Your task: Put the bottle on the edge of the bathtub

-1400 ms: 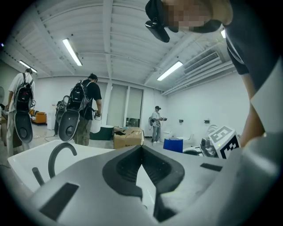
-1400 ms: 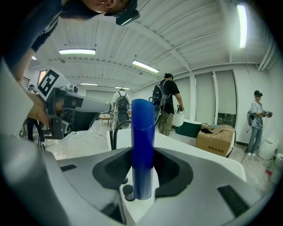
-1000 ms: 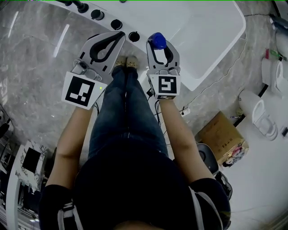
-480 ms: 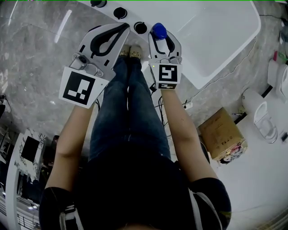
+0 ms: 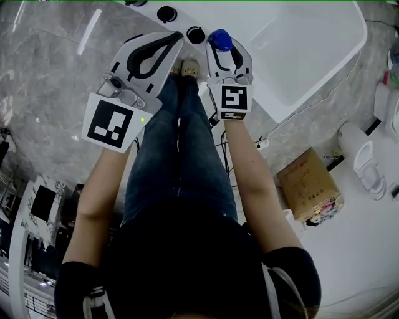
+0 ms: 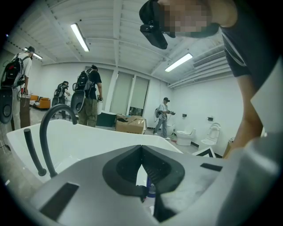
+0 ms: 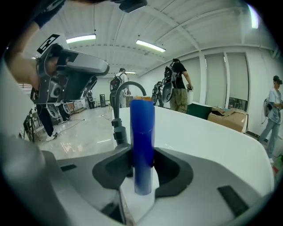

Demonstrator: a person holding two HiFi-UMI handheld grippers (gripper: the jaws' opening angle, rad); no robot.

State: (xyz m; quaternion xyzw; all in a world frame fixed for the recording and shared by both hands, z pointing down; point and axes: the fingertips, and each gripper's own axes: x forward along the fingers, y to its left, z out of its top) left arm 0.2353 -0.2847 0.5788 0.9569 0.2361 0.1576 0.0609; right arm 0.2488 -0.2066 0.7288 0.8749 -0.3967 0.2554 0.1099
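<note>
Right gripper [image 5: 225, 51] [image 7: 142, 165] is clamped on the blue bottle [image 5: 219, 40] [image 7: 142, 132]. The dark pads press its lower body from both sides, the bottle stands upright between them, and most of its length sticks up above the jaws. The bottle's base hangs over the white rim of the bathtub [image 5: 312, 56] [image 7: 212, 132], just beside the black knobs. I cannot tell whether the base touches the rim. Left gripper [image 5: 175, 38] [image 6: 141, 151] has its jaws together with nothing in them. It sits just beside the right gripper, over the person's legs, and a sliver of the blue bottle shows through the gap below its tips in the left gripper view. Counts: one bottle, two grippers, one bathtub and one curved black faucet [image 6: 56, 115] [image 7: 127, 90]. Two black knobs are in full view, one farther along the rim [image 5: 166, 12] and one next to the bottle [image 5: 196, 34], plus a third cut off at the top edge. One cardboard box [image 5: 310, 190] sits on the floor at right. Four people stand in the background of the left gripper view.
</note>
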